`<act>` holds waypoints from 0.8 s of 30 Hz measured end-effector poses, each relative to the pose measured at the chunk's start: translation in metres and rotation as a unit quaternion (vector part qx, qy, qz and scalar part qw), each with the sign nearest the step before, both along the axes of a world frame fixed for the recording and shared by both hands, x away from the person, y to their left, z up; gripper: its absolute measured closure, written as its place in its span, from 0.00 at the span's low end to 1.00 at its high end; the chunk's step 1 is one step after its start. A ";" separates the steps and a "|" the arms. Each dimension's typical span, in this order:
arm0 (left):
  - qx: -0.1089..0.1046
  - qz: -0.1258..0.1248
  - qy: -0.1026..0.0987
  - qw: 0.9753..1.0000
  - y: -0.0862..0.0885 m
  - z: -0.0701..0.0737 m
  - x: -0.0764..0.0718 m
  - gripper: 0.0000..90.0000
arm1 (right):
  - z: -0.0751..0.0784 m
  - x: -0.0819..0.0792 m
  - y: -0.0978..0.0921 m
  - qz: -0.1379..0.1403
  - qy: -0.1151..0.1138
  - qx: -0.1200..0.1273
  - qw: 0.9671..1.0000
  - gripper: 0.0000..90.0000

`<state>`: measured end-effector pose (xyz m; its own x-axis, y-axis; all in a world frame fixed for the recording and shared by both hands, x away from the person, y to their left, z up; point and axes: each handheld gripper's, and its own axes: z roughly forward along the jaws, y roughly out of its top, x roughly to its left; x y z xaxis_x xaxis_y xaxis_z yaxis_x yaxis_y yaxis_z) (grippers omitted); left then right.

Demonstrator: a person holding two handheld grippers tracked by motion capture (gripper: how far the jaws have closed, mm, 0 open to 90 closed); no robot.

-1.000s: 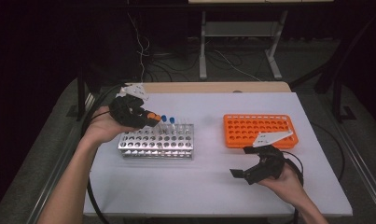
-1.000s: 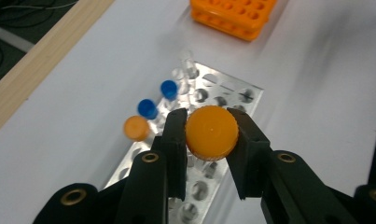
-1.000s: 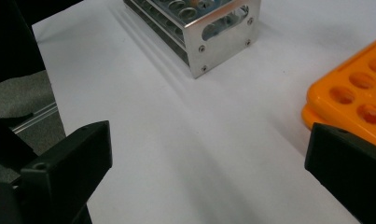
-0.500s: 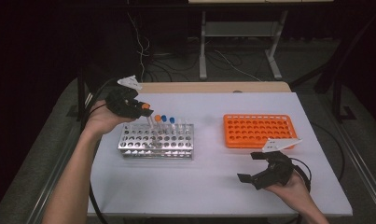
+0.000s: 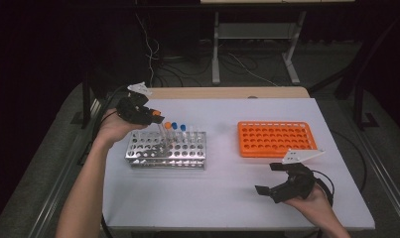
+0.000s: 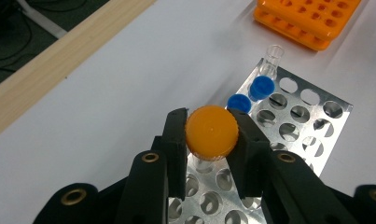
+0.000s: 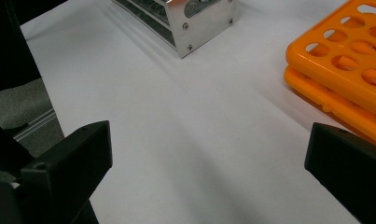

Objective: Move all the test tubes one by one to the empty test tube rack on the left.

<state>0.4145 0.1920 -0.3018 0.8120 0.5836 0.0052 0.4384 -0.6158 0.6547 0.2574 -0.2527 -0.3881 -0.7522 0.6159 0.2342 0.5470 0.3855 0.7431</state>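
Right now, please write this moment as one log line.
left gripper: shut on orange-capped tube | over metal rack | right gripper: open, idle

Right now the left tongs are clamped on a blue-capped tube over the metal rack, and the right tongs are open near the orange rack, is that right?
Not quite: the cap is orange, not blue. The left gripper view shows the left tongs shut on the orange-capped tube over the metal rack; the blue caps sit in the rack beyond. The right tongs are indeed open near the orange rack.

a lab bench: a metal test-tube rack (image 5: 166,151) with capped tubes (image 5: 174,130) beside an orange rack (image 5: 277,139).
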 end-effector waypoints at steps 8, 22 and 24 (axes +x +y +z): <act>0.005 -0.002 0.017 1.000 -0.002 -0.016 0.002 0.76 | -0.001 -0.001 -0.001 -0.003 -0.001 0.001 1.000 0.00; -0.072 0.044 0.005 0.996 0.010 -0.005 -0.020 0.39 | -0.007 -0.001 -0.010 -0.018 -0.002 0.010 1.000 0.00; -0.086 0.046 0.003 0.995 0.012 -0.005 -0.027 0.34 | -0.008 -0.003 -0.012 -0.023 0.000 0.013 1.000 0.00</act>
<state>0.3873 0.2039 -0.3064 0.7548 0.6473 -0.1067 0.4926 -0.4517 0.7438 0.2546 -0.2648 -0.3959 -0.7230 0.6441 0.2499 0.5633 0.3401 0.7530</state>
